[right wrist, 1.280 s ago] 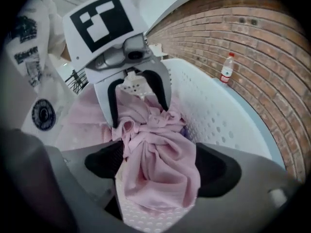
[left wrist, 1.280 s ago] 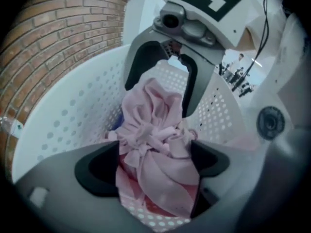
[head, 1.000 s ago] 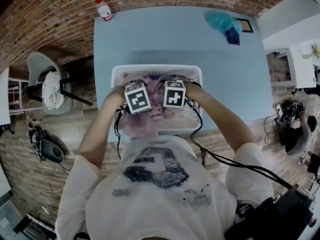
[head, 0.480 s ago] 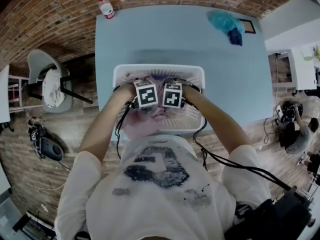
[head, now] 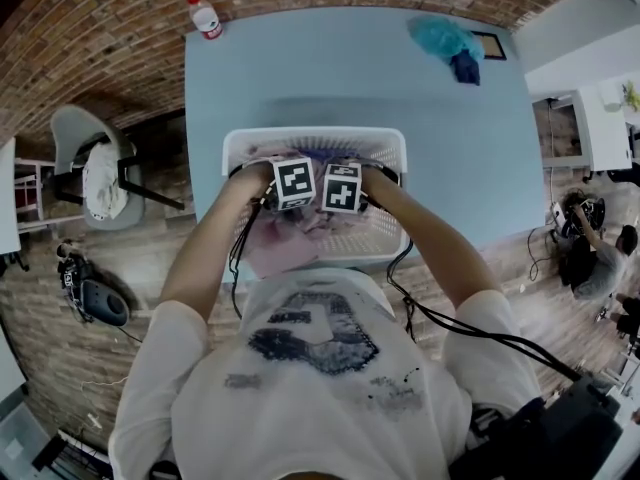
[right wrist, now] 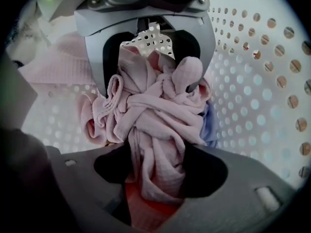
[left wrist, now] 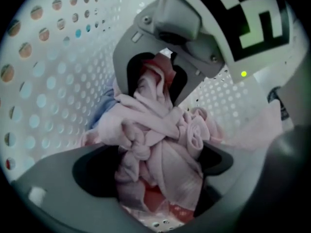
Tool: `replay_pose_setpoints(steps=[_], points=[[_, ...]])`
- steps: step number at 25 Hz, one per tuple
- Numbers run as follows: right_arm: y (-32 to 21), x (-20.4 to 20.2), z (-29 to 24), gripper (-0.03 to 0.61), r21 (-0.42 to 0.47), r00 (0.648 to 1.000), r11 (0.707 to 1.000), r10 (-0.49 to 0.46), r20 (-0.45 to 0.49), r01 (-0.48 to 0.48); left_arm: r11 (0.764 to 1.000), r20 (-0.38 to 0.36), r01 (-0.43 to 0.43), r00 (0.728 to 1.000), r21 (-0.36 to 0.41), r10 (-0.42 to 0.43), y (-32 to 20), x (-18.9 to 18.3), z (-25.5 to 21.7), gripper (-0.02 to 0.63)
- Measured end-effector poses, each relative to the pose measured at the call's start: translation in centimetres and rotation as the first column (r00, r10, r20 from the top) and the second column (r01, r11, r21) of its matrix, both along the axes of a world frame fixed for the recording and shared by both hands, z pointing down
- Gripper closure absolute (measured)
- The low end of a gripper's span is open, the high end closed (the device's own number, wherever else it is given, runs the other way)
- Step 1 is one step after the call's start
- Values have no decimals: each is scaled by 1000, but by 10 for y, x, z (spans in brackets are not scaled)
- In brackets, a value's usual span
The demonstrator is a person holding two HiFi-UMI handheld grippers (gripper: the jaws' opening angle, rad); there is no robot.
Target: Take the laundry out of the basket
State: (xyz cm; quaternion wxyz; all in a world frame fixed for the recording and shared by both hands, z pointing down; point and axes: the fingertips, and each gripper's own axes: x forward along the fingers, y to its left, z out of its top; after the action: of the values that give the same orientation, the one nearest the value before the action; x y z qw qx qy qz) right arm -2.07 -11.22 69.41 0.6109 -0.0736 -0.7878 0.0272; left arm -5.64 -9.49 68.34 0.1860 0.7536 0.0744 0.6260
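Now both grippers are down inside the white basket (head: 315, 134) on the blue table (head: 350, 68), in among the pink cloth (right wrist: 155, 113).

Your left gripper (left wrist: 160, 176) has just been opening, and its jaws stand wide, with a knotted bunch of that cloth lying loose between them. Your right gripper (right wrist: 158, 176) has just been closing, and its jaws pinch a hanging fold of the same bundle. From your head view the marker cubes (head: 293, 183) and your hands cover both sets of jaws and most of the laundry. The bundle hides the basket floor. A red piece (right wrist: 146, 212) beneath it and a blue piece (right wrist: 211, 125) against the wall show only as slivers, too little to say what they are.
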Motion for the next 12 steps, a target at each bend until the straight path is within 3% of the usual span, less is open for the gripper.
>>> replay_pose_setpoints(steps=[8,10,12], points=[[0,-1,-4,282,6,1000,1000,4,7,-4,1000,-15,-5,1000,4,5,-2,-2,-10,174],[1,0,-5,304,6,1000,1000,4,8,-4,1000,-36,5,999,10,-5,-3,1,-16,238],[1,1,-8,367,3,1000,1000,6,10,-6,1000,-48,15,999,22,-14,-6,3,-19,328]])
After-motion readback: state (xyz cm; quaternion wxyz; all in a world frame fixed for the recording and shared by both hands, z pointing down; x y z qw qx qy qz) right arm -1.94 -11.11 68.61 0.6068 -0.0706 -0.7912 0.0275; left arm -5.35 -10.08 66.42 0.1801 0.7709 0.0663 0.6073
